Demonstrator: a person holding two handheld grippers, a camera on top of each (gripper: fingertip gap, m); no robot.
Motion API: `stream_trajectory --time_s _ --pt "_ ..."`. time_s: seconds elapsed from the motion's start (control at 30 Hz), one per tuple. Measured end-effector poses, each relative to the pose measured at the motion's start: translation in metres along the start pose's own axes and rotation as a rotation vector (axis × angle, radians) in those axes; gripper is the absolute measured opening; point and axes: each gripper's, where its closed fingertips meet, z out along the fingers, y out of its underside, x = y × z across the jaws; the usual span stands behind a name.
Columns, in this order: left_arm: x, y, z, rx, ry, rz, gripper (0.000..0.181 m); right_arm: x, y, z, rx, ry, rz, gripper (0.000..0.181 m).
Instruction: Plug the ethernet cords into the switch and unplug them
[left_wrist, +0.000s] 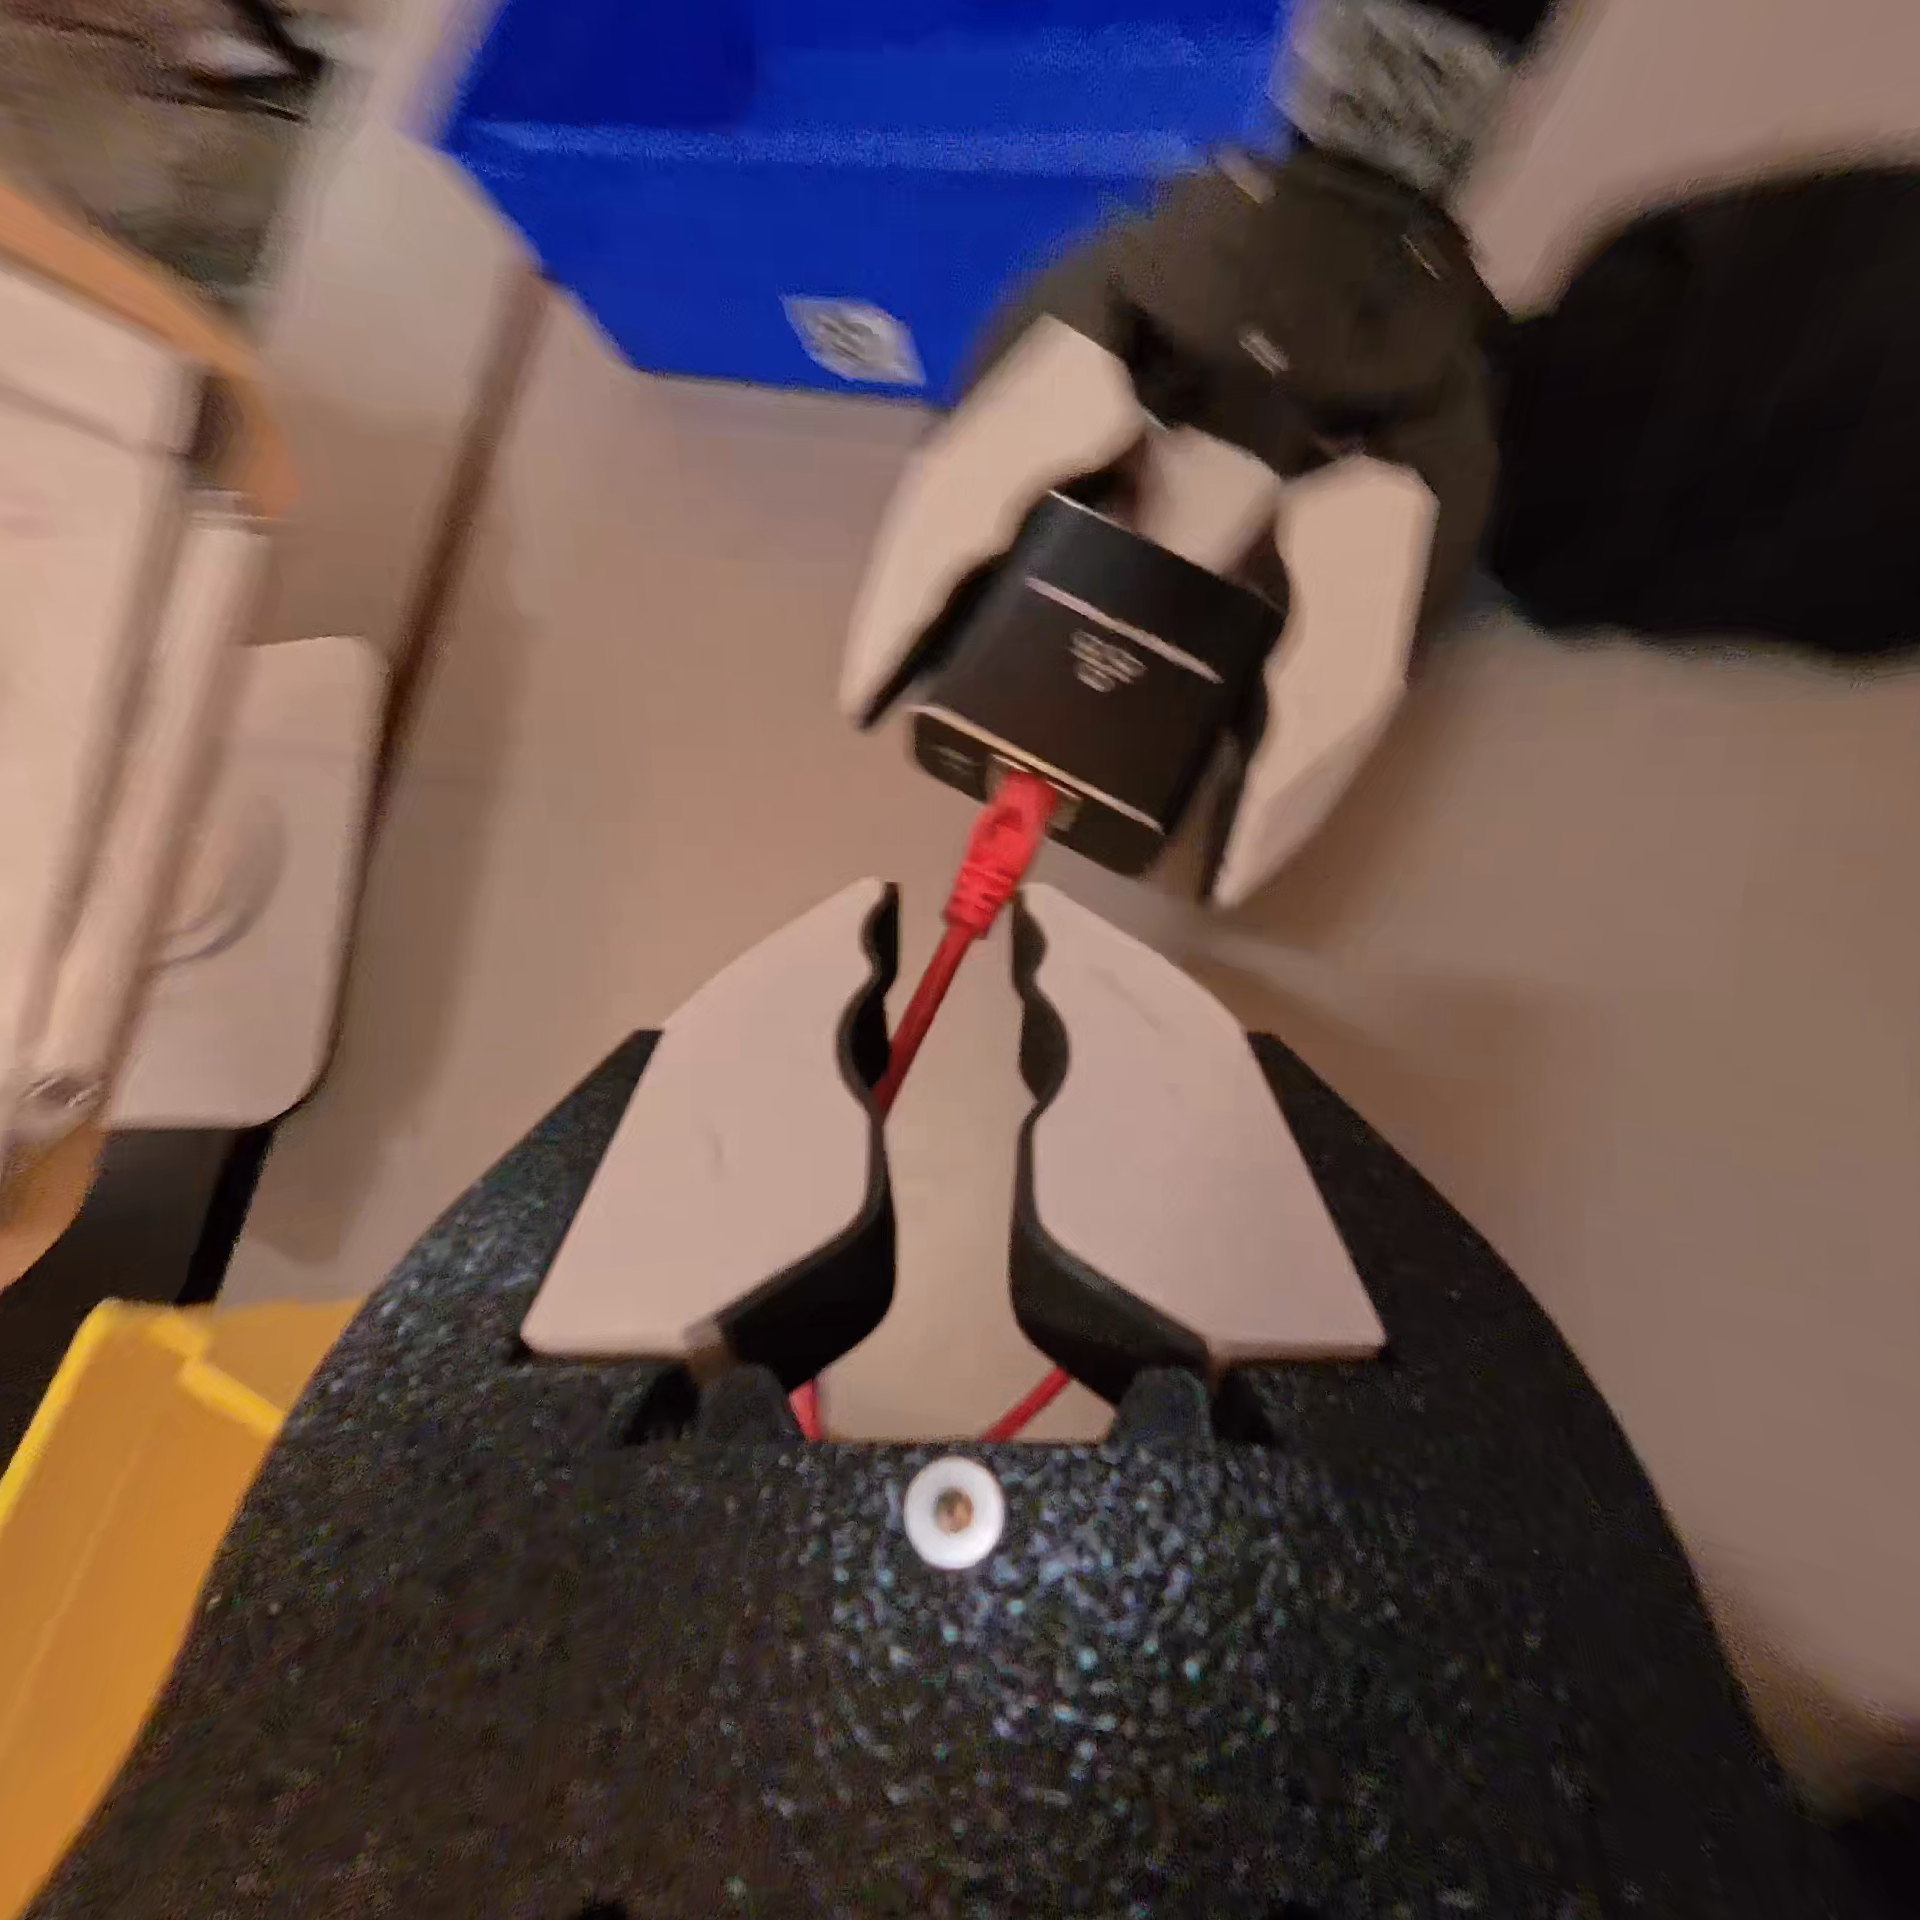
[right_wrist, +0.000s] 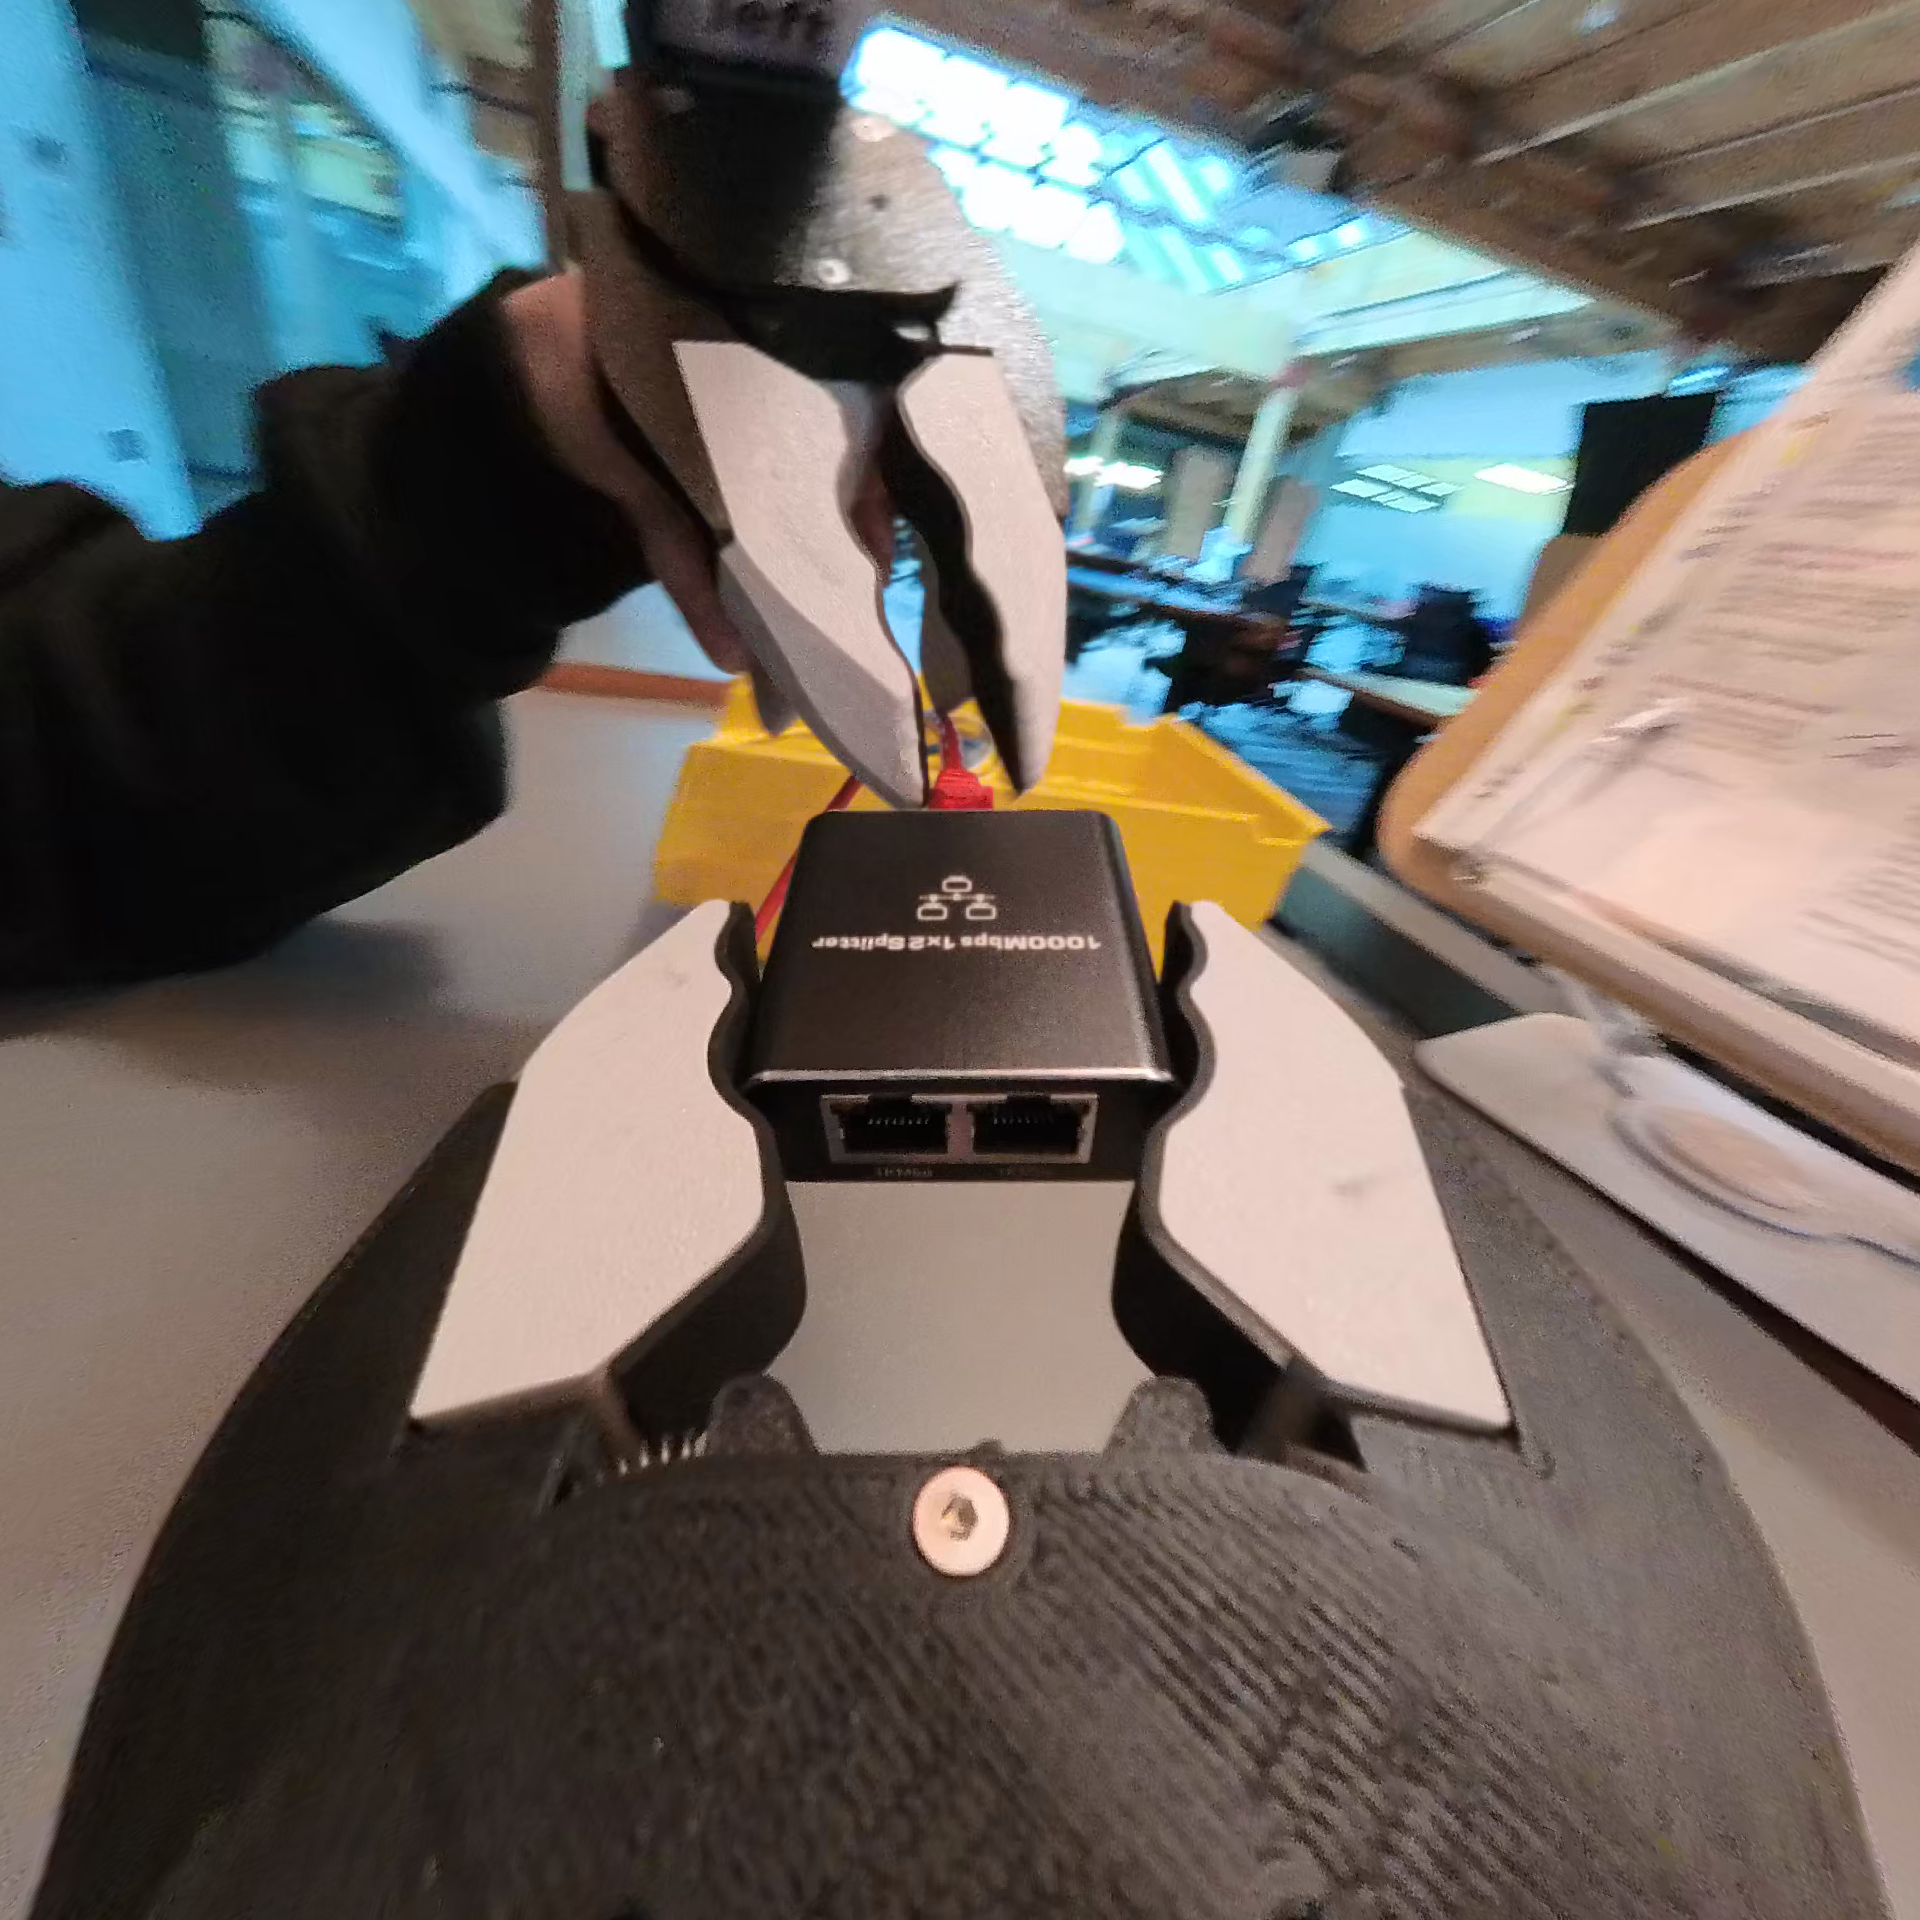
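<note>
Left wrist view: left gripper (left_wrist: 951, 914) has its fingers parted with a narrow gap, the red ethernet cord (left_wrist: 920, 1023) running through that gap, apparently loose and not pinched, though blur makes contact hard to judge. The cord's red plug (left_wrist: 1003, 842) sits in a port on the near face of the black switch (left_wrist: 1091, 675). The switch is lifted off the pale surface (left_wrist: 665, 831) and clamped by the right gripper (left_wrist: 1039, 800) coming in from the upper right. Open surface lies left and right of the switch. A blue bin (left_wrist: 831, 177) stands behind, and a yellow bin (left_wrist: 125, 1496) corner is cut off at lower left. The left edge is motion-smeared, with pale shapes there unreadable.

Right wrist view: the right gripper (right_wrist: 956, 935) is closed on the switch (right_wrist: 956, 956), fingers pressing both its sides. Two empty ports face the camera. The plug (right_wrist: 958, 795) enters the far face, mostly hidden behind the switch body. The left gripper (right_wrist: 966, 784) hangs tips-down just above it, slightly parted, held by a hand (right_wrist: 623, 436) in a dark sleeve. The yellow bin (right_wrist: 1174, 821) sits just behind on the grey surface (right_wrist: 260, 1091). A cardboard box (right_wrist: 1683, 748) with paper labels crowds the right edge. The room beyond is blurred.
</note>
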Motion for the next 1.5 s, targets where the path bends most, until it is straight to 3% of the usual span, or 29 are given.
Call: stream_trajectory --time_s 0.07,0.17,0.3,0.43,0.47,0.53,0.63,0.7,0.83,1.03,1.13,1.27,1.4,1.5 --pt "-0.027 -0.020 -0.015 0.150 -0.150 -0.168 0.026 0.020 -0.004 -0.003 0.011 0.158 -0.033 0.076" --pt "-0.032 -0.036 -0.022 0.346 -0.107 -0.368 0.035 0.048 -0.007 -0.015 -0.011 0.412 -0.147 0.076" --pt "-0.006 -0.038 0.010 0.389 0.303 -0.654 0.048 0.065 -0.021 -0.031 -0.016 0.646 -0.311 0.075" --pt "0.019 -0.049 0.030 0.427 0.686 -0.838 0.054 0.055 -0.022 -0.022 -0.041 0.651 -0.395 0.075" --pt "0.021 -0.049 0.033 0.433 0.727 -0.850 0.050 0.052 -0.021 -0.020 -0.044 0.643 -0.407 0.075" --pt "0.023 -0.047 0.036 0.460 0.779 -0.849 0.025 0.046 -0.024 -0.016 -0.023 0.617 -0.419 0.075" --pt "0.026 -0.041 0.033 0.445 0.821 -0.778 0.024 0.040 -0.023 -0.013 -0.038 0.559 -0.409 0.076" --pt "0.027 -0.032 0.030 0.374 0.812 -0.720 0.024 0.021 -0.020 -0.008 -0.016 0.357 -0.399 0.078" --pt "0.034 -0.005 0.019 0.205 0.811 -0.594 0.024 0.000 -0.018 -0.013 -0.047 0.103 -0.272 0.105" --pt "0.057 0.010 0.000 0.124 0.965 -0.492 0.024 -0.024 -0.001 -0.006 -0.150 -0.022 -0.306 0.094" --pt "0.060 0.011 0.002 0.100 0.972 -0.485 0.024 -0.036 -0.005 -0.005 -0.115 -0.076 -0.355 0.070" --pt "0.052 0.012 0.006 0.115 0.925 -0.509 0.024 -0.031 -0.002 -0.002 -0.124 -0.047 -0.385 0.070" --pt "-0.002 -0.005 0.022 0.280 0.585 -0.644 0.029 0.018 0.001 0.001 -0.208 0.323 -0.440 0.069" --pt "-0.028 -0.007 0.037 0.295 0.313 -0.678 0.062 0.056 0.003 -0.017 -0.323 0.663 -0.528 0.069"
